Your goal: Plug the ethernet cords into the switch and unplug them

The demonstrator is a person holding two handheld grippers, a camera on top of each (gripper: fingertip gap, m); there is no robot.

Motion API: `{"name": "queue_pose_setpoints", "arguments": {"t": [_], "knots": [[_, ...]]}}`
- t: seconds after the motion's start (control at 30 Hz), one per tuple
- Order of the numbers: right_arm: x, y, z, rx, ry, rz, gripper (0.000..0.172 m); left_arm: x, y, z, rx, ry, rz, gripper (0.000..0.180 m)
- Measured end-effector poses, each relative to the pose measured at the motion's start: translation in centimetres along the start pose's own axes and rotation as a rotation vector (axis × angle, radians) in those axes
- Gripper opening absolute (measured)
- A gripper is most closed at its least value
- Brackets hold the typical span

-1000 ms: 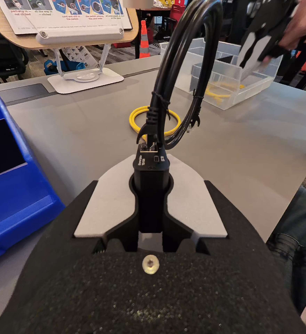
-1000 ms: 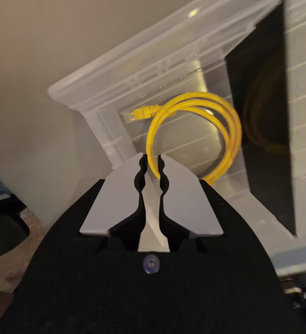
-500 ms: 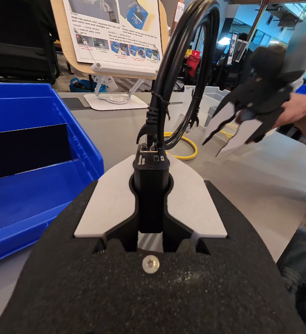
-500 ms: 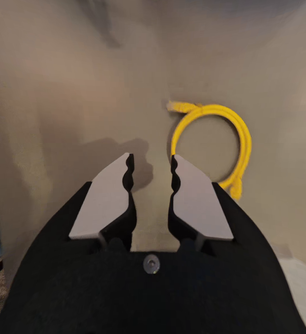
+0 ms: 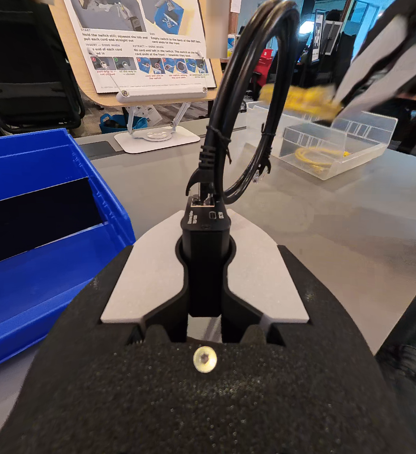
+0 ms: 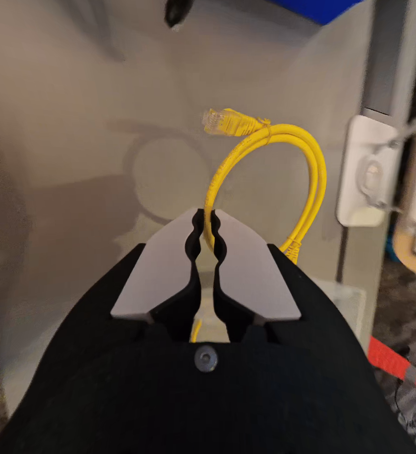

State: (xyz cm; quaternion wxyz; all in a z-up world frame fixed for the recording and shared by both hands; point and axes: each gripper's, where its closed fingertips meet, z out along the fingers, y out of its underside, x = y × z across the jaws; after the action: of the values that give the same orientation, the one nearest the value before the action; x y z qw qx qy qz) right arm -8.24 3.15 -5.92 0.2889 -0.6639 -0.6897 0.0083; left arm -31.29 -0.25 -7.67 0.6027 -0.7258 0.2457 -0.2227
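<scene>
In the left wrist view my left gripper (image 5: 205,213) is shut on a small black switch (image 5: 205,245), held upright above the grey table (image 5: 325,233). A coiled black ethernet cord (image 5: 229,98) has one end plugged into the switch's top. Its other plug (image 5: 257,174) hangs free. My right gripper (image 6: 207,211) is shut on a coiled yellow ethernet cord (image 6: 317,172) and holds it above the table. The cord's clear-tipped plug (image 6: 226,122) points left. In the left wrist view this yellow cord (image 5: 298,99) is blurred at the upper right, in the right gripper's fingers (image 5: 374,61).
A blue bin (image 5: 30,245) stands at the left. A clear plastic bin (image 5: 364,147) at the back right holds another yellow cord (image 5: 312,159). An instruction board on a white stand (image 5: 153,49) is at the back. A person's leg (image 5: 410,344) is at the table's right edge. My hands' fingertips stand some 25 centimetres from each other.
My right gripper left the clear bin, opened over the yellow cord lying on the table, then shut on it and lifted it. My left gripper kept hold of the switch while tilting upward.
</scene>
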Motion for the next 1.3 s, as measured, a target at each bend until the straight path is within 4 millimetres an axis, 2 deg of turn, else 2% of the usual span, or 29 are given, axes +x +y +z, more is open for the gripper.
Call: {"name": "queue_pose_setpoints", "arguments": {"t": [0.03, 0.13, 0.17, 0.23, 0.33, 0.47, 0.6, 0.77, 0.87, 0.97, 1.07, 1.17, 1.3], "knots": [[0.7, 0.9, -2.8, 0.002, 0.041, 0.025, 0.005, 0.1, 0.0, 0.1, -0.003, 0.001, 0.006, 0.026], [3.0, 5.7, -9.9, -0.050, 0.157, 0.148, 0.005, 0.5, 0.0, 0.4, -0.003, 0.025, -0.009, 0.026], [3.5, 8.0, -11.4, -0.090, 0.173, 0.202, 0.005, 0.6, 0.0, 0.5, -0.004, 0.036, -0.019, 0.025], [3.8, 12.9, -12.9, -0.191, 0.165, 0.317, 0.005, 0.8, 0.0, 0.7, -0.004, 0.048, -0.031, 0.026], [3.0, 18.5, -11.9, -0.277, 0.065, 0.452, 0.005, 0.9, 0.1, 1.2, -0.011, 0.053, -0.026, 0.026], [1.6, 21.7, -7.7, -0.330, -0.089, 0.503, 0.005, 1.4, 0.2, 1.6, -0.022, 0.064, -0.013, 0.026], [1.0, 22.8, -4.0, -0.387, -0.157, 0.498, 0.005, 1.6, 0.5, 1.7, -0.035, 0.052, 0.028, 0.026], [-0.8, 22.8, -0.1, -0.359, -0.255, 0.510, 0.005, 1.6, 0.9, 1.5, -0.049, 0.045, 0.044, 0.026], [-0.6, 23.3, 0.7, -0.334, -0.227, 0.539, 0.005, 1.7, 1.1, 1.5, -0.055, 0.047, 0.049, 0.026], [-0.4, 24.1, 0.7, -0.328, -0.192, 0.562, 0.006, 2.0, 1.3, 1.7, -0.069, 0.047, 0.073, 0.025], [-0.3, 23.9, 0.0, -0.280, -0.146, 0.580, 0.015, 2.5, 1.4, 2.0, -0.080, 0.049, 0.116, 0.026], [0.7, 21.3, -2.5, -0.104, -0.039, 0.596, 0.028, 2.8, 1.5, 2.2, -0.091, 0.043, 0.175, 0.025], [0.8, 16.2, -6.5, 0.139, 0.103, 0.554, 0.034, 3.0, 1.4, 3.1, -0.110, 0.025, 0.308, 0.025]]}}
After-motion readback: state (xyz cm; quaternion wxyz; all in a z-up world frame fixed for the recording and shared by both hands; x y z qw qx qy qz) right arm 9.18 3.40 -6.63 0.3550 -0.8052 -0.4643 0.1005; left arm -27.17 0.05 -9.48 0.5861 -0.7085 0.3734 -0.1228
